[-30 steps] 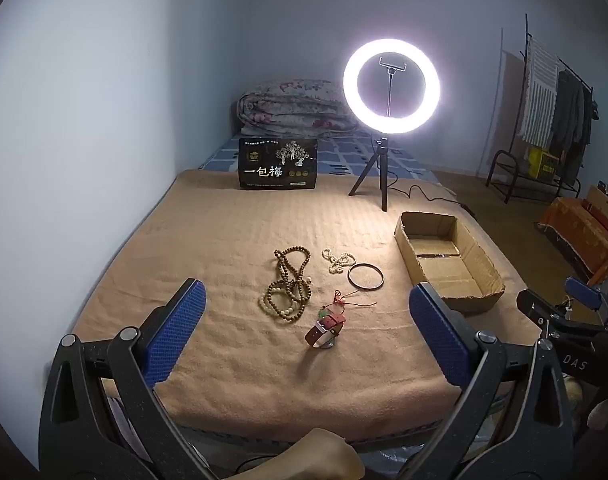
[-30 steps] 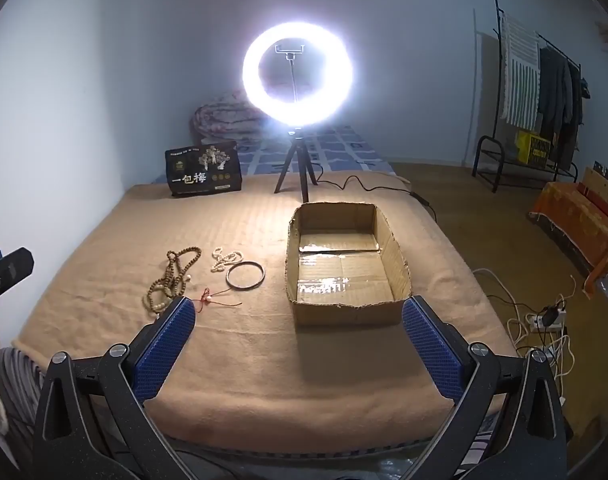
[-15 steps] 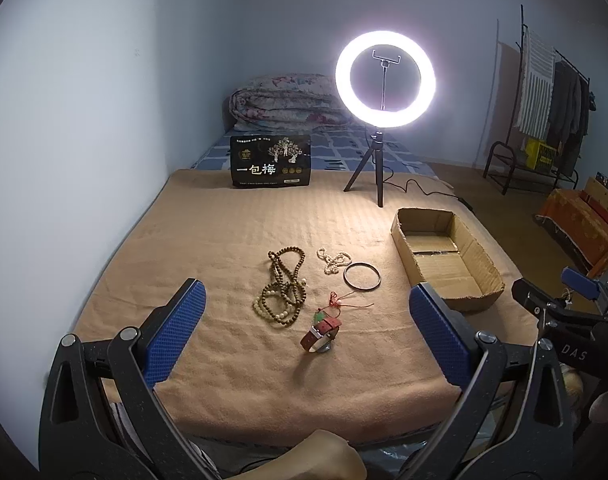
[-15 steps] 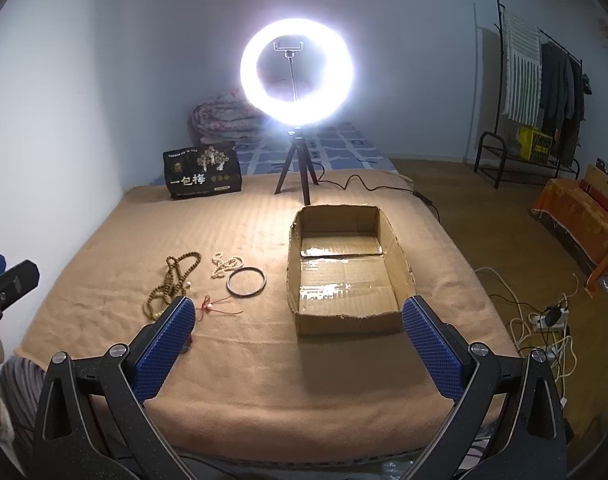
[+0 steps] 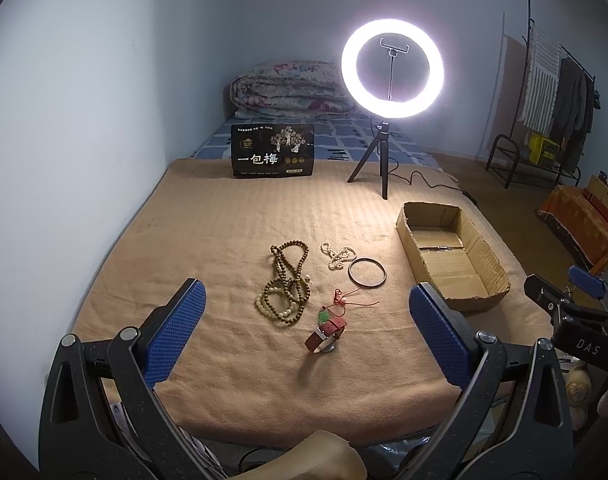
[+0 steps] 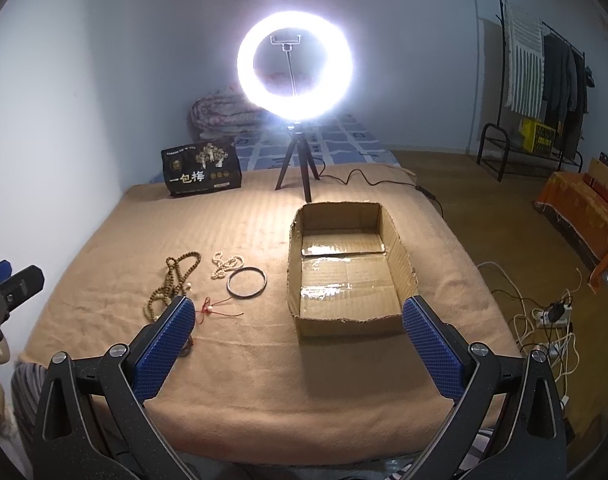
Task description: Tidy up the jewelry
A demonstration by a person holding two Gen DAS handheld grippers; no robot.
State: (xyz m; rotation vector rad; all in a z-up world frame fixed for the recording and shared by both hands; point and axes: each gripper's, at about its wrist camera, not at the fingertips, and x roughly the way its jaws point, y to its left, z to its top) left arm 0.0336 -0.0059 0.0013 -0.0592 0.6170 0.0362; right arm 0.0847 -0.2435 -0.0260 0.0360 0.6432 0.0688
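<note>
Jewelry lies on a tan blanket (image 5: 231, 232): a brown bead necklace (image 5: 284, 284), a white bead string (image 5: 336, 255), a dark bangle (image 5: 367, 273), a red cord with a green charm (image 5: 338, 302) and a red-strap watch (image 5: 326, 334). An empty cardboard box (image 5: 452, 256) sits to their right. My left gripper (image 5: 304, 336) is open and empty, held above the blanket's near edge in front of the watch. My right gripper (image 6: 299, 340) is open and empty in front of the box (image 6: 348, 272). The necklace (image 6: 171, 284) and bangle (image 6: 247, 282) show left of it.
A lit ring light on a tripod (image 5: 390, 72) and a black printed bag (image 5: 273, 151) stand at the blanket's far end. A folded quilt (image 5: 287, 92) lies behind. A clothes rack (image 5: 552, 92) and floor cables (image 6: 544, 312) are on the right.
Both grippers stayed open. The left view shifted slightly back and left, so the jewelry sits a little farther away. The right view barely moved.
</note>
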